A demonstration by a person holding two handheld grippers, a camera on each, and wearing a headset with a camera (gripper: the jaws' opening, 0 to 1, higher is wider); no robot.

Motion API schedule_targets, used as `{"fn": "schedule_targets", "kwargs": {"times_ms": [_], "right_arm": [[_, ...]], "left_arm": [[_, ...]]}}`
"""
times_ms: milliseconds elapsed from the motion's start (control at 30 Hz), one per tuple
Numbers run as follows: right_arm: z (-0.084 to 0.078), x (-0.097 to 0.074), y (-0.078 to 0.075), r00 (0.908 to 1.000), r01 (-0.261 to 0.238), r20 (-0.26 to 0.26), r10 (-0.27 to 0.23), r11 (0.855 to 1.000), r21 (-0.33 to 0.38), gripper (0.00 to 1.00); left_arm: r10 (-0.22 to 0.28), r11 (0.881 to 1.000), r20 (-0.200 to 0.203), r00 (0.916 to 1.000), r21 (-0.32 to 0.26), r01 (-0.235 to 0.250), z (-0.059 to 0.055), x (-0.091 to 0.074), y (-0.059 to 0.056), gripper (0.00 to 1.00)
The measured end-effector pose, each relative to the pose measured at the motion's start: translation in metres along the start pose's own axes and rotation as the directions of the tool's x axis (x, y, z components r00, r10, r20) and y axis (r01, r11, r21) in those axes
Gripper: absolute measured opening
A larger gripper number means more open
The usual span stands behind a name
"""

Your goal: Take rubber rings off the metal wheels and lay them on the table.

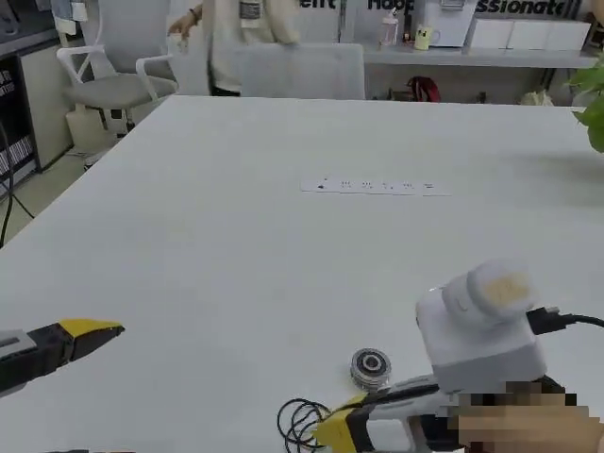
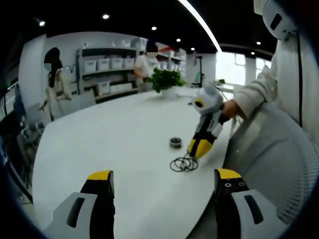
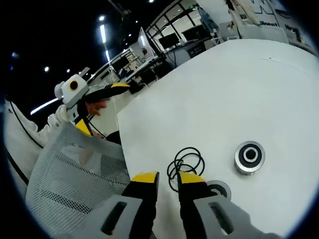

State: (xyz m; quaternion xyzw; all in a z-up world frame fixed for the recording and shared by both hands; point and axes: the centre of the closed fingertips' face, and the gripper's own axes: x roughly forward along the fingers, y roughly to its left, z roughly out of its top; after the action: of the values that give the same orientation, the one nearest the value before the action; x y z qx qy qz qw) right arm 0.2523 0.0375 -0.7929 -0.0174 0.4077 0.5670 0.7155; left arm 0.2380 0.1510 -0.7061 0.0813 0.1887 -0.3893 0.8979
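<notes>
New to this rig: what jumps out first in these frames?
A tangle of black rubber rings lies on the white table at the tips of the right gripper, with a metal wheel beside it. The left gripper hangs wide open, well apart from them.

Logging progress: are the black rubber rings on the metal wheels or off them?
Off: the rubber rings lie tangled on the table by the right claw, apart from the metal wheel.

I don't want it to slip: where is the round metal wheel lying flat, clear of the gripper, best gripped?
Probably across its outer rim, jaws coming down from above: the small round metal wheel lies flat on the white table, face up, rim free all round.
</notes>
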Motion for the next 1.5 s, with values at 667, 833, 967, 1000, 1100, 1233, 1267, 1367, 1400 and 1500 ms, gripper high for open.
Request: {"fn": "schedule_targets", "kwargs": {"times_ms": [667,833,967,1000,1100,1233,1267,1367,1400,1500], "right_arm": [[0.026,-0.03,-0.023,0.9893,0.104,0.109,-0.097,0.992,-0.065,0.25],[0.04,-0.042,-0.024,0.9799,0.123,0.167,-0.109,0.99,-0.075,0.27],[0.048,-0.053,-0.026,0.973,0.143,0.196,-0.122,0.985,-0.095,0.3],[0.049,-0.055,-0.026,0.9721,0.145,0.2,-0.123,0.984,-0.099,0.31],[0.053,-0.062,-0.026,0.968,0.164,0.212,-0.135,0.978,-0.128,0.33],[0.056,-0.069,-0.025,0.9641,0.186,0.222,-0.146,0.967,-0.172,0.37],[0.058,-0.071,-0.025,0.9616,0.193,0.231,-0.149,0.964,-0.183,0.4],[0.06,-0.076,-0.024,0.9588,0.2,0.241,-0.151,0.96,-0.197,0.43],[0.061,-0.079,-0.024,0.9562,0.208,0.248,-0.155,0.957,-0.203,0.44],[0.065,-0.089,-0.023,0.9469,0.219,0.281,-0.156,0.953,-0.208,0.47]], "left_arm": [[-0.018,1.0,-0.011,0.9998,-0.006,0.018,-0.003,0.004,-0.005,0.84],[-0.02,1.0,-0.01,0.9998,-0.007,0.02,-0.003,0.004,-0.006,0.84],[-0.024,1.0,-0.009,0.9997,-0.008,0.024,-0.003,0.004,-0.007,0.84],[-0.025,1.0,-0.009,0.9996,-0.008,0.025,-0.003,0.005,-0.007,0.84],[-0.027,1.0,-0.012,0.9996,-0.01,0.027,-0.005,0.005,-0.009,0.84],[-0.026,1.0,-0.014,0.9996,-0.014,0.025,-0.007,0.004,-0.009,0.84],[-0.024,1.0,-0.013,0.9996,-0.014,0.024,-0.007,0.004,-0.009,0.84],[-0.02,1.0,-0.012,0.9997,-0.016,0.02,-0.007,0.003,-0.008,0.85],[-0.018,1.0,-0.009,0.9998,-0.017,0.018,-0.007,0.003,-0.008,0.85],[-0.016,1.0,-0.007,0.9998,-0.017,0.016,-0.006,0.003,-0.007,0.85]]}}
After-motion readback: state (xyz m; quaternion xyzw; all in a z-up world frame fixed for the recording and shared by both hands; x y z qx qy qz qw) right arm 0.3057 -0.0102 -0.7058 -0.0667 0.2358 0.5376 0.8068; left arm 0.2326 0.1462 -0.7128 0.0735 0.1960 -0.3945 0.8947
